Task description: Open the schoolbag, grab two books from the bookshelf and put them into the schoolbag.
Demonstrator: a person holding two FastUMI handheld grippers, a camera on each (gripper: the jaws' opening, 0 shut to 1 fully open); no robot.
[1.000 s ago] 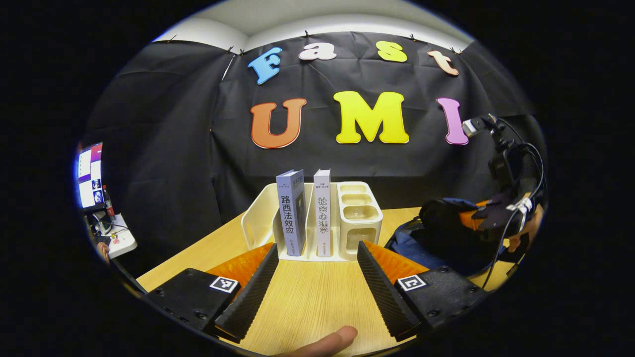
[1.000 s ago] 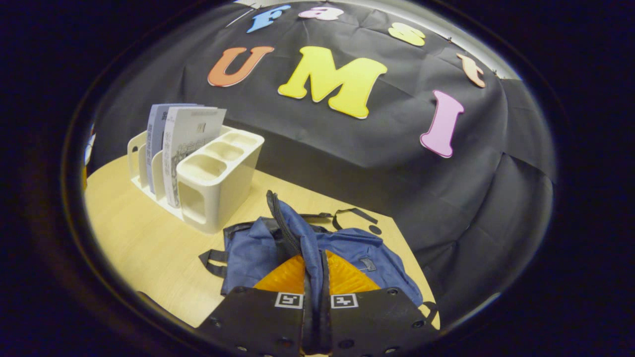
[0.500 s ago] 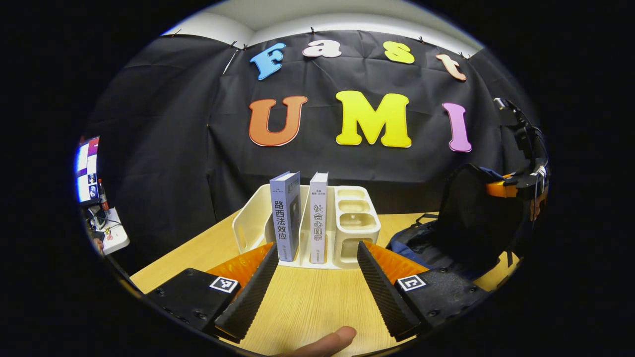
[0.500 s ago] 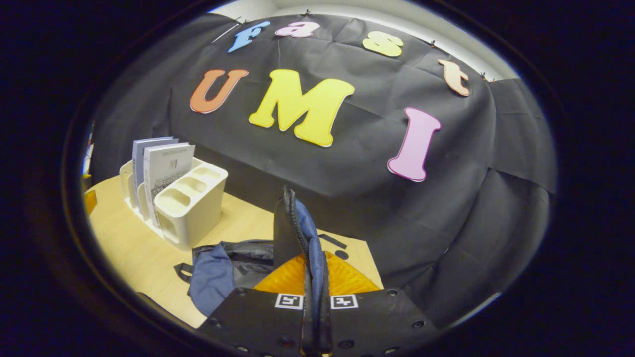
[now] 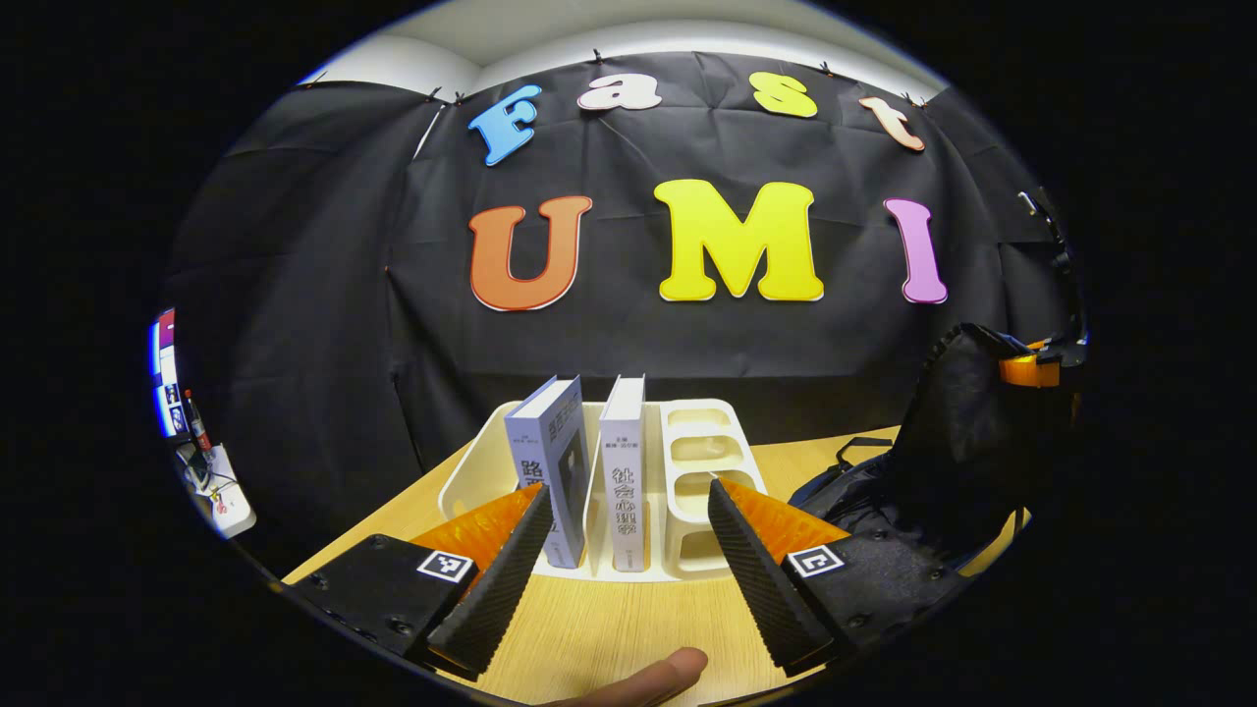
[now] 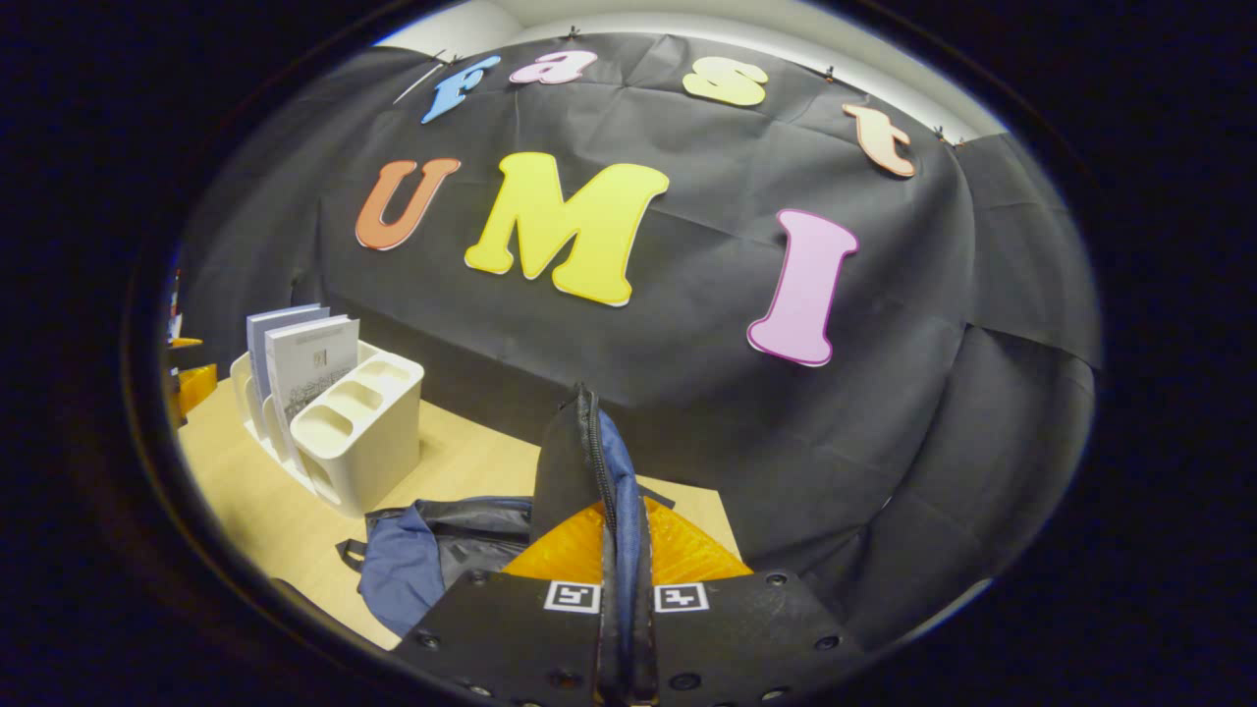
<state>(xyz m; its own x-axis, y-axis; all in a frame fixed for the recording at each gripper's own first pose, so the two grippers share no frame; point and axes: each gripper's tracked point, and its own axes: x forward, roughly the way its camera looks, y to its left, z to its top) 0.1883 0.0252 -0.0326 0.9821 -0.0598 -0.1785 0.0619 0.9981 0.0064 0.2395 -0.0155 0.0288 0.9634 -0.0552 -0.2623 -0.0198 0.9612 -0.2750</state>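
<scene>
The left gripper [image 5: 621, 550] hovers low over the pale wooden worktop [image 5: 609, 628] with its fingers released and spread wide, nothing between them. Just beyond its tips stands the cream plastic bookshelf [image 5: 702, 452], a slotted desk rack with open cups at its right end. 2 books stand upright in its slots: a blue-grey book [image 5: 550, 452] on the left and a white book [image 5: 624, 462] beside it, spines facing the gripper. A fingertip [image 5: 653, 678] of the person shows at the near edge.

In the right gripper view, the right gripper [image 6: 617, 599] has its fingers clenched on the raised zippered flap of the blue fabric schoolbag [image 6: 417, 560], lifting it upright while the rest of the bag lies on the worktop, right of the bookshelf. In the left gripper view, that lifted flap rises dark at the far right.
</scene>
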